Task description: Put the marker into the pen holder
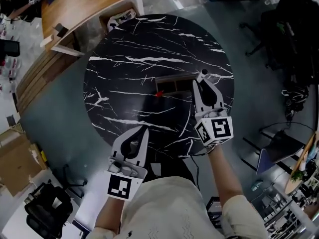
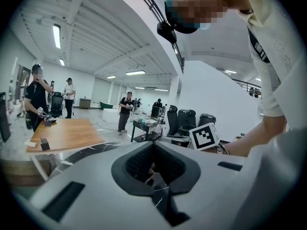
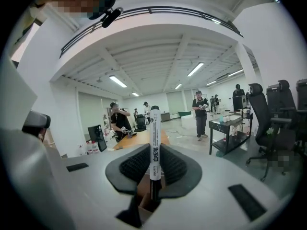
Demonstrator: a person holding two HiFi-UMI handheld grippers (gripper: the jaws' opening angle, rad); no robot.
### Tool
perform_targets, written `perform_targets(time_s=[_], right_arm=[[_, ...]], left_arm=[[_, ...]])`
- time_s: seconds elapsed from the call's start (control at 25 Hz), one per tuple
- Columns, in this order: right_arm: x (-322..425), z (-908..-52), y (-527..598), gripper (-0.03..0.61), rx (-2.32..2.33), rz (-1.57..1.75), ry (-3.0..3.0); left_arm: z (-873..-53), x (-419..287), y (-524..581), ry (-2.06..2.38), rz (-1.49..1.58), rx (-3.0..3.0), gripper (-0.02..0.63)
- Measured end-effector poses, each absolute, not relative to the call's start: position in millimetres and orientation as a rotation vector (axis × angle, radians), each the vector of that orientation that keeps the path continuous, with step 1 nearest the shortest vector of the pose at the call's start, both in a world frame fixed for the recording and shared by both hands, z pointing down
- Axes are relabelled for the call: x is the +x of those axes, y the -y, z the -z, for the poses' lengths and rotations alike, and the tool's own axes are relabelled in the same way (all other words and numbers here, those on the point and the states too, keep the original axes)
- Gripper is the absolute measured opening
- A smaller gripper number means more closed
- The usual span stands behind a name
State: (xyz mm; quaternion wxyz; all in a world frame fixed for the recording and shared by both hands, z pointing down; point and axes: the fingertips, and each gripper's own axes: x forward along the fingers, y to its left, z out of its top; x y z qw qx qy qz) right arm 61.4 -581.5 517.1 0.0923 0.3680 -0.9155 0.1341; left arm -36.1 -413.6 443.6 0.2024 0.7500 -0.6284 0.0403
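Observation:
The pen holder [image 1: 172, 85] is a dark brown box with compartments, near the middle of the round black marble table [image 1: 124, 59]. My right gripper [image 1: 202, 79] hangs over the holder's right end, shut on a white marker [image 1: 203, 73]. In the right gripper view the marker [image 3: 154, 143] stands upright between the pads with its black cap on top, and the brown holder [image 3: 143, 194] shows below the jaws. My left gripper [image 1: 143, 129] rests over the table's near edge, shut with nothing in it. Its closed jaws [image 2: 154, 150] show only marble behind them.
A small red object [image 1: 159, 94] lies by the holder's left front corner. A wooden desk [image 1: 84, 4] stands at the back left, dark office chairs [image 1: 289, 29] at the right, and a cardboard box [image 1: 15, 158] on the floor at the left. Several people stand far off.

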Motion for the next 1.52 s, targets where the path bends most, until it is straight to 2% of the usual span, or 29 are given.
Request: perform_targets(time_s=[0.4,0.8,0.96,1.08,1.52], right_arm=[[59.3,-565.7,593.9,0.075,1.069,-0.387,2.652],[61.5,-550.8,591.2,0.075,1.099,-0.348,2.648],[70.2,-529.3,586.6,0.074,1.169,-0.405,2.65],[73.5,-503.5,567.8,0.017,1.133,-0.422,2.69],[110.3,-363.6,455.5,0.017,1.247,-0.363,2.788]], left_arm=[[-465.6,-38.3,407.4,1.782,-0.166,2.013,0.012],[-464.2,-34.4,406.2,1.773,-0.156,2.031,0.012],[-459.8,-32.4,404.4,1.762,-0.146,2.061,0.012],[-448.8,-27.2,404.0,1.746,-0.125,2.104,0.012],[-370.3,-3.8,401.6,1.636,0.028,2.392,0.012]])
